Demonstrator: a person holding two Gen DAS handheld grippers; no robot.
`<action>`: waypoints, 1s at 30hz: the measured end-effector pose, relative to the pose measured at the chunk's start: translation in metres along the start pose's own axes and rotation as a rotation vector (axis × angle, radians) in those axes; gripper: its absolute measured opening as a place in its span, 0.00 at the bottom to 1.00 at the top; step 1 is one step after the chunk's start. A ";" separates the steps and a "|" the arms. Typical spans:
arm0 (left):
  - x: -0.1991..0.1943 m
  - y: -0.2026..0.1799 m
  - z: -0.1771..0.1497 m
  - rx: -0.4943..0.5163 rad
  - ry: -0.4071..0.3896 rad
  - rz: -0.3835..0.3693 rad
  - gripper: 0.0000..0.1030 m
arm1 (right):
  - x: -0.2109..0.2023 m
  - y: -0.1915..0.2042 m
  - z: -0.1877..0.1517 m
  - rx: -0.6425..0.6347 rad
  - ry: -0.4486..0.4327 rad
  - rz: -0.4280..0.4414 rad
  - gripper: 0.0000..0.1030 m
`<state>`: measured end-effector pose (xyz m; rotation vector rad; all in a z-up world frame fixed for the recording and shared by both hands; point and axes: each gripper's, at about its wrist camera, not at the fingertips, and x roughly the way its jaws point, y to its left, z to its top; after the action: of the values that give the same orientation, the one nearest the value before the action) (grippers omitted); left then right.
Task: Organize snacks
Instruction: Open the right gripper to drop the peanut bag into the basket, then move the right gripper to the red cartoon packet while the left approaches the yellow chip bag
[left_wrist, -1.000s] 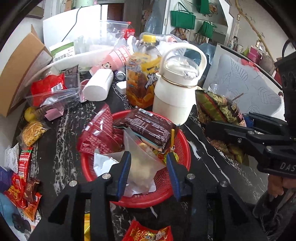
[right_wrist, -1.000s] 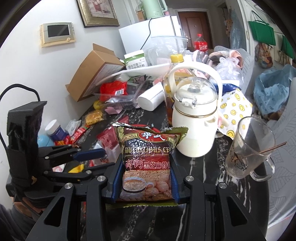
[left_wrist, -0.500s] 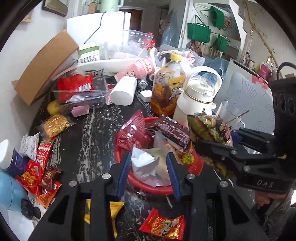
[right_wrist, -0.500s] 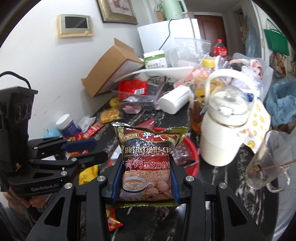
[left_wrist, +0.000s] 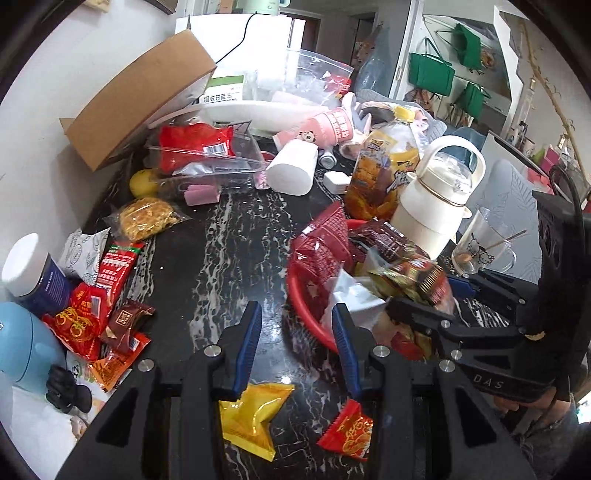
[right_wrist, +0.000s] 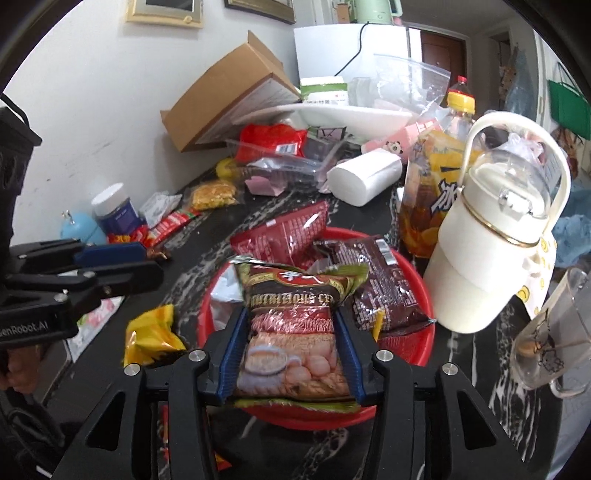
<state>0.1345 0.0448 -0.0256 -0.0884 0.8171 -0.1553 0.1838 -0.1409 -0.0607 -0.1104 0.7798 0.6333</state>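
Observation:
A red basket (right_wrist: 413, 334) (left_wrist: 306, 310) on the black marble table holds a red packet (right_wrist: 284, 234), a dark brown packet (right_wrist: 380, 284) and a white wrapper (left_wrist: 351, 295). My right gripper (right_wrist: 290, 328) is shut on a brown cereal packet (right_wrist: 295, 332) and holds it over the basket's near side; it also shows in the left wrist view (left_wrist: 413, 278). My left gripper (left_wrist: 295, 336) is open and empty, just left of the basket's rim. A yellow packet (left_wrist: 255, 417) and a small red packet (left_wrist: 347, 432) lie below it.
A white jug (right_wrist: 495, 236), an orange drink bottle (right_wrist: 432, 177) and a glass mug (right_wrist: 550, 336) stand right of the basket. Loose red snack packets (left_wrist: 92, 317), a noodle bag (left_wrist: 146, 219), a blue jar (left_wrist: 33, 273) lie left. A cardboard box (left_wrist: 140, 96) stands behind.
My right gripper has carried the cereal packet over the basket and lower. My left gripper has pulled back to the left, off the basket.

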 end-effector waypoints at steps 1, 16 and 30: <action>0.000 0.000 0.000 0.002 0.000 0.004 0.38 | 0.000 -0.001 -0.001 0.003 0.004 0.002 0.56; -0.020 0.006 -0.005 -0.009 -0.023 0.006 0.38 | -0.028 0.011 0.007 -0.027 -0.044 -0.028 0.67; -0.072 -0.009 -0.013 0.019 -0.097 0.023 0.38 | -0.085 0.030 0.008 -0.015 -0.122 -0.040 0.67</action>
<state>0.0751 0.0482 0.0187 -0.0684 0.7191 -0.1357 0.1256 -0.1558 0.0070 -0.1000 0.6539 0.6026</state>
